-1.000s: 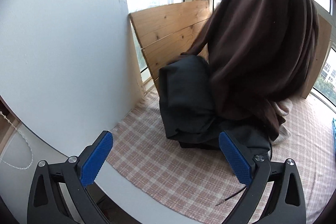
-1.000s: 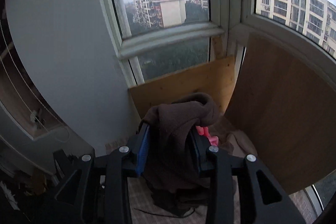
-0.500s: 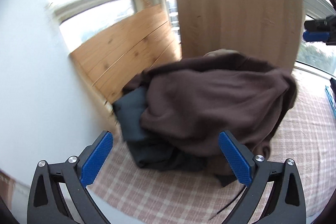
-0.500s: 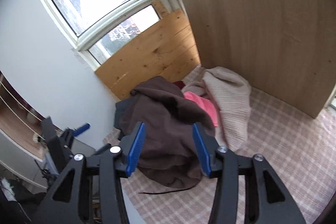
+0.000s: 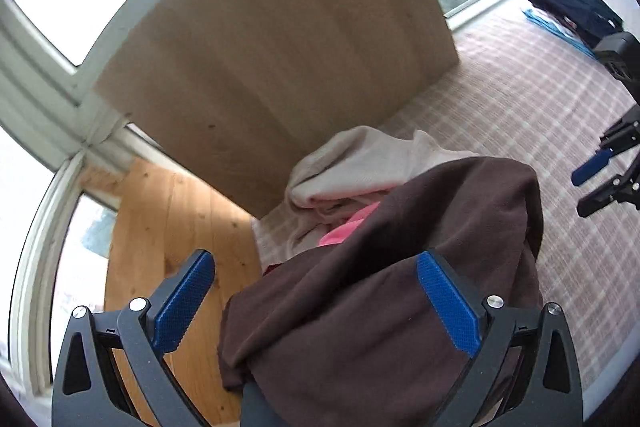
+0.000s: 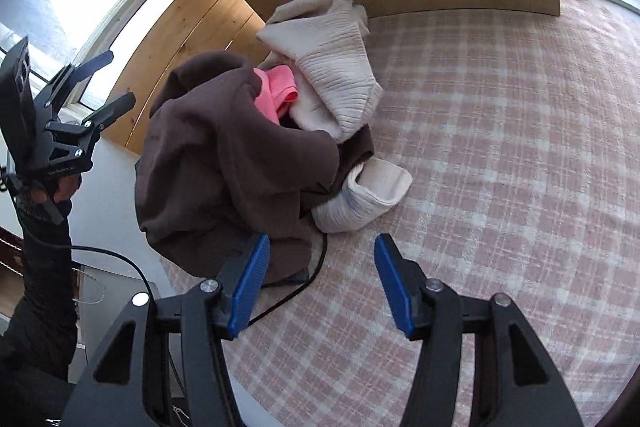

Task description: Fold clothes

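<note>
Right wrist view: both grippers (image 6: 318, 281) gape empty beside brown garment (image 6: 224, 163).

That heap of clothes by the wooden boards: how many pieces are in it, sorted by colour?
Brown: 1, the big brown garment
Cream: 1, the ribbed cream knit; its cuff pokes out below
Pink: 1, the pink piece, mostly buried
Total: 3 visible; more may be hidden underneath.

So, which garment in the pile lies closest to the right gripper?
The brown garment: its lower edge reaches the right gripper, while the cream sweater and pink piece lie behind it.
</note>
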The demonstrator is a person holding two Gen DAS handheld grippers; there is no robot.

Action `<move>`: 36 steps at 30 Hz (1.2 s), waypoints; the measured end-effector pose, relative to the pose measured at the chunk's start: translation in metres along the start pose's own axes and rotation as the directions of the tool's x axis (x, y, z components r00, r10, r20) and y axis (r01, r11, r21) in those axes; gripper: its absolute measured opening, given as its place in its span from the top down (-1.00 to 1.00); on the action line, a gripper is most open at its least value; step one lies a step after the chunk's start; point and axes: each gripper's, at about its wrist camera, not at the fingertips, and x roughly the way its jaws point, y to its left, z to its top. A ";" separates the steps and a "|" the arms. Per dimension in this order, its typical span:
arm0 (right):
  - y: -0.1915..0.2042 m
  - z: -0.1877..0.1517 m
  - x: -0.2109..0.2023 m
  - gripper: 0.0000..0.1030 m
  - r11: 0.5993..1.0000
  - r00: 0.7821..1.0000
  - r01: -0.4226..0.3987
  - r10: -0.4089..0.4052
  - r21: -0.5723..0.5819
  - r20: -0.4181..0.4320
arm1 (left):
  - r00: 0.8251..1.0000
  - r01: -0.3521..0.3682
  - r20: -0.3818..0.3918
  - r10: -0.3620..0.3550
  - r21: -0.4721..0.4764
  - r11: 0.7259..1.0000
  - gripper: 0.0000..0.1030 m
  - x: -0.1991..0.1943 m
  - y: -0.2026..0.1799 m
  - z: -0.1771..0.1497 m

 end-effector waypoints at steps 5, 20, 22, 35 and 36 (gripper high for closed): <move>-0.005 0.000 -0.006 -0.05 0.999 0.999 0.030 -0.029 -0.018 0.021 | 0.989 0.129 -0.082 -0.121 0.092 0.987 -0.98 0.042 -0.013 0.024; 0.003 0.006 0.027 -0.05 0.996 1.000 0.017 -0.019 -0.085 -0.022 | 0.995 0.042 -0.080 -0.060 -0.207 0.977 0.82 0.015 0.048 -0.013; 0.010 0.008 0.039 -0.05 0.995 1.000 0.001 -0.004 -0.103 -0.031 | 0.998 0.011 -0.062 -0.028 -0.263 0.965 0.82 -0.008 0.065 -0.032; 0.072 0.026 0.074 -0.05 0.962 0.983 -0.180 0.171 -0.208 -0.061 | 0.989 -0.116 -0.134 0.059 -0.470 0.875 0.81 -0.068 0.098 -0.146; 0.079 0.026 0.076 -0.05 0.956 0.984 -0.174 0.162 -0.235 -0.070 | 0.989 -0.119 -0.133 0.062 -0.476 0.872 0.81 -0.068 0.099 -0.149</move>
